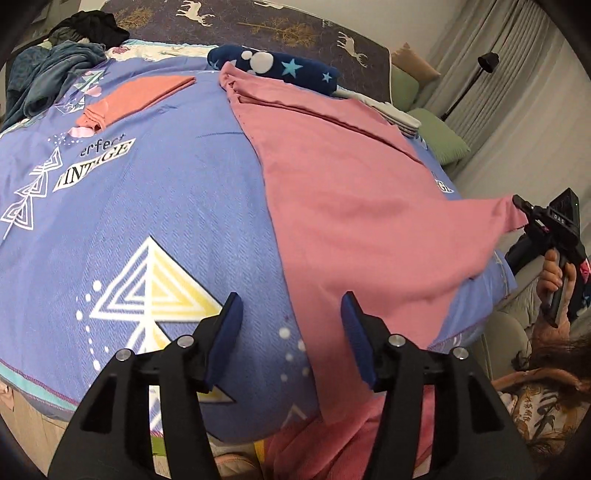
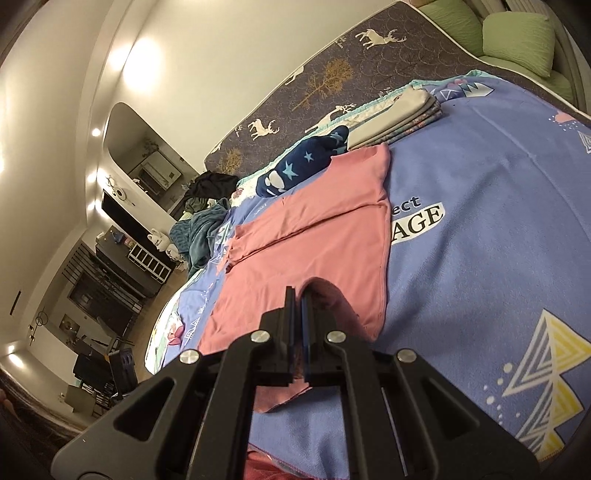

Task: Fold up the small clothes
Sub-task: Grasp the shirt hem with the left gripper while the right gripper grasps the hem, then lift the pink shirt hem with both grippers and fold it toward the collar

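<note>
Pink garment: soft matt knit cloth. Bedspread: woven, ribbed, printed. Gripper: matt black plastic, shiny metal bolts.

Open blue bedspread lies clear ahead of my left hand-held gripper; the pink shirt covers the right half, a folded orange cloth and a navy star bundle crowd the far edge

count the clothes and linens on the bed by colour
Pink: 2, the spread garment and the folded piece
Navy with stars: 1
Teal: 1
Black: 1
Pale folded stack: 1
Total: 6
</note>
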Action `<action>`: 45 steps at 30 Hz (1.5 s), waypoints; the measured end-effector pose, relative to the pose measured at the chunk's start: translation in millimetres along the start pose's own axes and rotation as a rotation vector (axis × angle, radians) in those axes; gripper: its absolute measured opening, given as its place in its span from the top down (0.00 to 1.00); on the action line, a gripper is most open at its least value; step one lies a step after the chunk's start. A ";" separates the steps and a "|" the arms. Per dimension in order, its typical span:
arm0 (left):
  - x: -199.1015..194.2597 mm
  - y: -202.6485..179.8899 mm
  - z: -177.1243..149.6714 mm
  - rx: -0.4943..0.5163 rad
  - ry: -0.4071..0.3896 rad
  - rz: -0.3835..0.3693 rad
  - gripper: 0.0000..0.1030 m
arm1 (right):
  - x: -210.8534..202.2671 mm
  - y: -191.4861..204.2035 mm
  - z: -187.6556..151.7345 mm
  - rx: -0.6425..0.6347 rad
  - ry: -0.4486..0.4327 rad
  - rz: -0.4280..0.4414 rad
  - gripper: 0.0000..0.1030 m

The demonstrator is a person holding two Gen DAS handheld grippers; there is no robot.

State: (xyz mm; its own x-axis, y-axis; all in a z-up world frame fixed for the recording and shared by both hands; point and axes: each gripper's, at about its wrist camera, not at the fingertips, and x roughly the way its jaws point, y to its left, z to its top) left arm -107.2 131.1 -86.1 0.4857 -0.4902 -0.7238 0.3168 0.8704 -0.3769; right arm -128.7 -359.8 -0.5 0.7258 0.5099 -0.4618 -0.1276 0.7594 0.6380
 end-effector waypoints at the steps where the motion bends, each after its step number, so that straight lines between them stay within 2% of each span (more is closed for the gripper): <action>1: -1.7 -0.6 -3.3 -0.006 0.006 -0.019 0.45 | -1.0 0.6 -1.4 0.002 -0.002 0.000 0.97; 3: -5.5 -5.9 -11.0 -0.005 0.023 -0.075 0.46 | -3.2 1.2 -2.4 0.005 -0.008 0.004 0.97; 5: -4.2 -12.3 -20.6 -0.021 0.039 -0.138 0.60 | -5.7 1.7 -3.2 0.007 -0.014 0.006 0.97; 6: -0.2 -14.2 -23.2 -0.029 0.054 -0.152 0.86 | -7.3 2.1 -4.4 0.008 -0.016 0.006 0.97; 7: 5.3 -15.6 -24.2 -0.038 0.070 -0.152 0.96 | -8.1 2.5 -5.1 0.008 -0.016 0.005 0.97; 9: 6.2 -18.0 -19.3 -0.055 0.030 -0.150 0.96 | -8.6 3.5 -4.6 0.012 -0.015 0.002 0.97; 11: -9.9 -20.1 -7.1 -0.054 -0.071 -0.182 0.96 | -9.7 5.0 -2.0 0.014 -0.015 0.002 0.97; 12: -25.9 -21.5 5.1 -0.050 -0.148 -0.204 0.96 | -11.0 7.8 0.7 0.010 -0.020 0.002 0.97; 17: -81.6 -21.7 55.8 -0.038 -0.396 -0.227 0.96 | -19.3 26.2 20.0 -0.047 -0.072 0.014 0.97; 21: -93.9 -24.2 91.2 -0.053 -0.483 -0.213 0.96 | -25.1 37.5 38.2 -0.071 -0.132 0.034 0.97; 23: -93.5 -25.4 107.4 -0.067 -0.495 -0.212 0.96 | -25.3 40.8 48.0 -0.076 -0.152 0.042 0.97; 26: -84.4 -28.7 145.7 -0.066 -0.510 -0.143 0.96 | -18.8 45.8 68.1 -0.084 -0.173 0.043 0.97; 28: -72.4 -28.3 175.5 -0.082 -0.499 -0.127 0.96 | -7.7 49.4 85.3 -0.090 -0.179 0.037 0.97; 33: -35.0 -26.1 235.4 -0.093 -0.455 -0.100 0.96 | 40.2 43.1 133.2 -0.078 -0.177 -0.057 0.97; 38: 1.3 -22.8 273.0 -0.084 -0.407 -0.054 0.96 | 84.2 15.8 167.7 -0.026 -0.153 -0.110 0.97; 45: 63.2 0.0 314.3 -0.086 -0.325 0.034 0.96 | 159.4 -23.1 205.1 0.003 -0.072 -0.182 0.97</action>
State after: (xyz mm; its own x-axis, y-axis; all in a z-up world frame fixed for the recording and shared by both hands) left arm 179.6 85.5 49.8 0.7338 -0.4374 -0.5198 0.2322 0.8805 -0.4132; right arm 128.6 -379.0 37.5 0.7830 0.3338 -0.5249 0.0122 0.8354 0.5495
